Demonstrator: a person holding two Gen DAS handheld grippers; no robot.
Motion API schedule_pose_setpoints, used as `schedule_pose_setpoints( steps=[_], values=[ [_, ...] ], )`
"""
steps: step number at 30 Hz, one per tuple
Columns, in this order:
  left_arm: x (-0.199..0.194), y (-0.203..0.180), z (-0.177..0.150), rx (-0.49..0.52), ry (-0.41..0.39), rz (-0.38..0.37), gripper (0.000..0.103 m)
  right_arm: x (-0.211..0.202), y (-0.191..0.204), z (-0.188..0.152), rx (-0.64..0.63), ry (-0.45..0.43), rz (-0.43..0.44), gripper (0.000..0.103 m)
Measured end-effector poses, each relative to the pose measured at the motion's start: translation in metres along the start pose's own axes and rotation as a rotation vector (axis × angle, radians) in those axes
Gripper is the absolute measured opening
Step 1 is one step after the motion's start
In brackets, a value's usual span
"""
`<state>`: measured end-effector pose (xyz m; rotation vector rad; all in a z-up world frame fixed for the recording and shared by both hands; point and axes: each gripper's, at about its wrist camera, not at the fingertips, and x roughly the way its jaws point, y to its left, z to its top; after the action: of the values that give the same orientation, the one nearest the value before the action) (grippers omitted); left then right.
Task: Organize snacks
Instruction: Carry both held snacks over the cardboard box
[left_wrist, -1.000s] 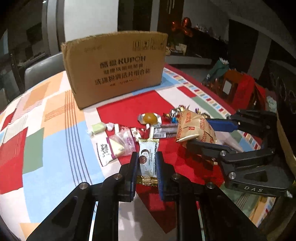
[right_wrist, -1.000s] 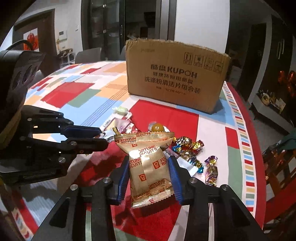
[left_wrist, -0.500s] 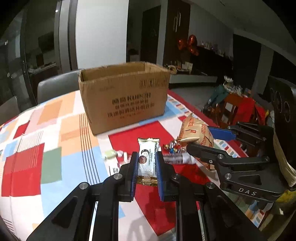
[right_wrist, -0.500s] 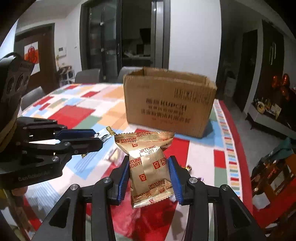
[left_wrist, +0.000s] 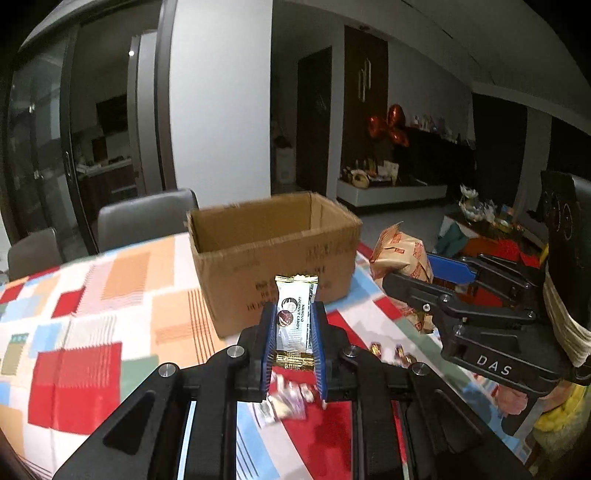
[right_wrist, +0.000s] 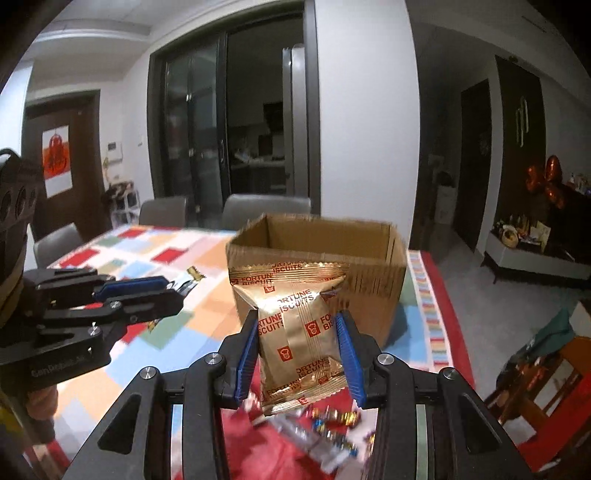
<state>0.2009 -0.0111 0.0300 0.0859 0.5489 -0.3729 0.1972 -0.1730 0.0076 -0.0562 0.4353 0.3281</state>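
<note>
My left gripper (left_wrist: 293, 325) is shut on a small white and gold candy packet (left_wrist: 295, 314), held in the air in front of the open cardboard box (left_wrist: 273, 254). My right gripper (right_wrist: 297, 339) is shut on a gold Fortune Biscuits packet (right_wrist: 295, 325), also raised before the box (right_wrist: 373, 273). In the left wrist view the right gripper (left_wrist: 417, 273) and its biscuit packet (left_wrist: 400, 254) are to the right of the box. In the right wrist view the left gripper (right_wrist: 166, 288) is at the left. The box's open top faces up; its floor is hidden.
Loose wrapped candies (left_wrist: 288, 398) and small packets (right_wrist: 332, 432) lie on the colourful checked tablecloth (left_wrist: 92, 325) below the grippers. Grey chairs (left_wrist: 144, 218) stand behind the table. A low cabinet (right_wrist: 535, 254) and red furniture (right_wrist: 546, 376) stand at the right.
Both grippers have risen with their packets and moved toward the box; the candies on the table now lie farther below and the box's open top has come into view.
</note>
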Motion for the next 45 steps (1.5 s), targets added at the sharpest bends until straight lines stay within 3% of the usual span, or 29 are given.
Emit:
schedule_pose_setpoints(
  steps=[12, 18, 32, 45],
  values=[
    [0.007, 0.031, 0.056, -0.054, -0.099, 0.034, 0.019, 0.017, -0.007, 0.060, 0.055, -0.119, -0.021, 0.042],
    [0.029, 0.042, 0.076, -0.063, -0.085, 0.029, 0.019, 0.034, -0.016, 0.079, 0.105, -0.146, -0.037, 0.042],
    [0.083, 0.075, 0.103, -0.111, -0.015, 0.023, 0.019, 0.101, -0.035, 0.106, 0.144, -0.068, -0.050, 0.042],
    [0.131, 0.079, 0.108, -0.128, 0.104, 0.026, 0.019, 0.155, -0.059, 0.115, 0.109, 0.113, -0.019, 0.042]
  ],
)
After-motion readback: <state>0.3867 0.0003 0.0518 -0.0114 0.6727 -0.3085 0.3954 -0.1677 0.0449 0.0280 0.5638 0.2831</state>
